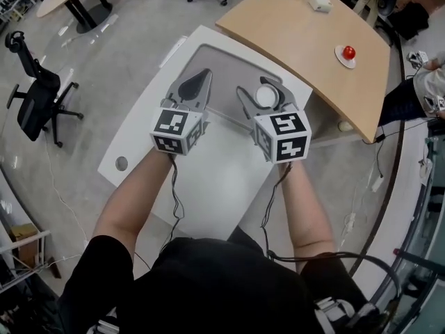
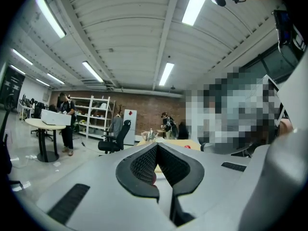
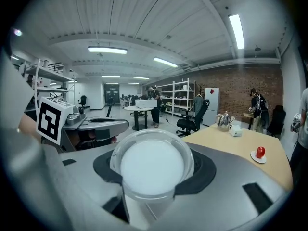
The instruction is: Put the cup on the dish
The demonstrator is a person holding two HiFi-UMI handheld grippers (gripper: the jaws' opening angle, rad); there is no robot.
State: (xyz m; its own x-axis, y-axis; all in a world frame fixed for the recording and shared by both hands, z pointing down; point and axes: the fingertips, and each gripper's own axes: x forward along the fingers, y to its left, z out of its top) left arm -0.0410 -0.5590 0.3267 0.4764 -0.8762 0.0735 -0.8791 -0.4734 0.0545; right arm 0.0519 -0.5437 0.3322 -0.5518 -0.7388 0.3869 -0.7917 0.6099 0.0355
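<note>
- The right gripper (image 1: 267, 92) is holding a clear plastic cup (image 3: 151, 170). Its fingers (image 3: 207, 172) are standing apart by the cup's width and pressing on its two sides.
- In the right gripper view the cup is showing a round rim with a whitish disc inside it. Whether that disc is the bottom or something in the cup cannot be told.
- The cup is being held over the white surface (image 1: 208, 183), near the person, whose bare forearms are reaching forward from black sleeves.
- The dish (image 1: 345, 57), small and white, is lying on the wooden surface (image 1: 292, 33), far and to the right of the cup and well apart from it.
- A red round object (image 1: 349, 51) is sitting on the dish.
- The left gripper (image 1: 203, 76) is hovering just left of the right one over the same white surface. Its fingers (image 2: 139, 167) are meeting at the tips and gripping nothing.
- A metal kettle (image 3: 224, 119) is standing at the far end of the wooden surface.
- A black office chair (image 1: 38, 99) is standing on the floor at the left.
</note>
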